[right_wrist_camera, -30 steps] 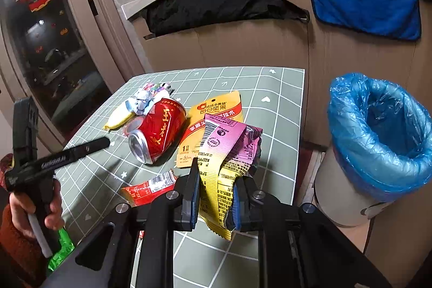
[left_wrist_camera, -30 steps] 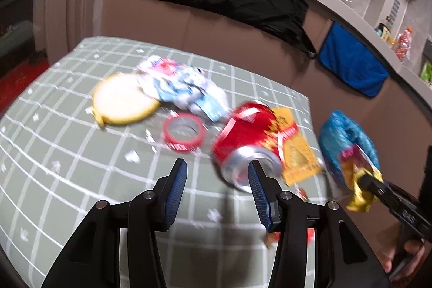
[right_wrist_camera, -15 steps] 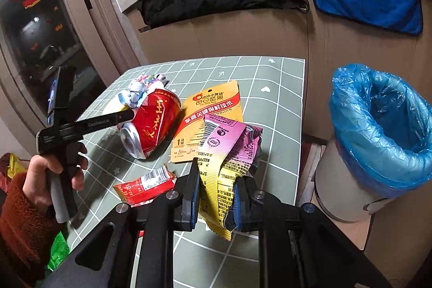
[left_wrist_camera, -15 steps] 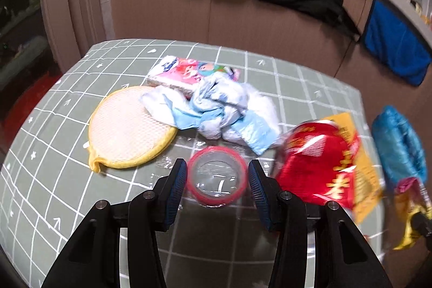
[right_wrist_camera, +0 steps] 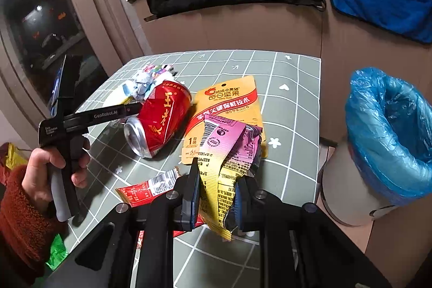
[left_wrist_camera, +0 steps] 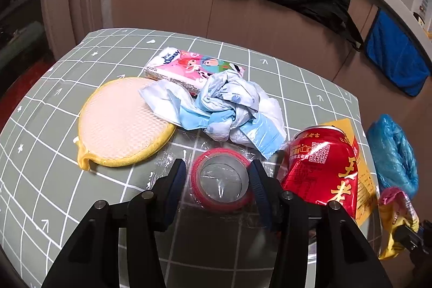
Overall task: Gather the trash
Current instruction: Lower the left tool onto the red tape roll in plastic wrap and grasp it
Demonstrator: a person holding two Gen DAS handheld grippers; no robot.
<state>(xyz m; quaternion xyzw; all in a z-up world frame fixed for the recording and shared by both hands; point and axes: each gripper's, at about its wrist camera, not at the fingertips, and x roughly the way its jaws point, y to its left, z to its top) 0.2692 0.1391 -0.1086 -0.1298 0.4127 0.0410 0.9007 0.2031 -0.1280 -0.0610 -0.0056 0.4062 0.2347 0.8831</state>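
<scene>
Two grippers busy at once. Right gripper (right_wrist_camera: pixel 216 193) is clamped on a pink-and-yellow wrapper (right_wrist_camera: pixel 229 153), held up over the counter (right_wrist_camera: pixel 291 104) edge, with the blue-lined bin (right_wrist_camera: pixel 388 131) just off to its right on the floor. Looks like that piece only needs swinging over the rim and letting go.

Left gripper (left_wrist_camera: pixel 217 181) is spread wide around a red tape roll (left_wrist_camera: pixel 220 178) lying flat, pads either side, not squeezing yet as far as I can tell. Next it should close on the ring and lift without nudging the can (left_wrist_camera: pixel 321 169) right beside it. Plenty of junk left: tissue pack (left_wrist_camera: pixel 189 68), crumpled plastic (left_wrist_camera: pixel 229 107), orange pouch (right_wrist_camera: pixel 229 101).
</scene>
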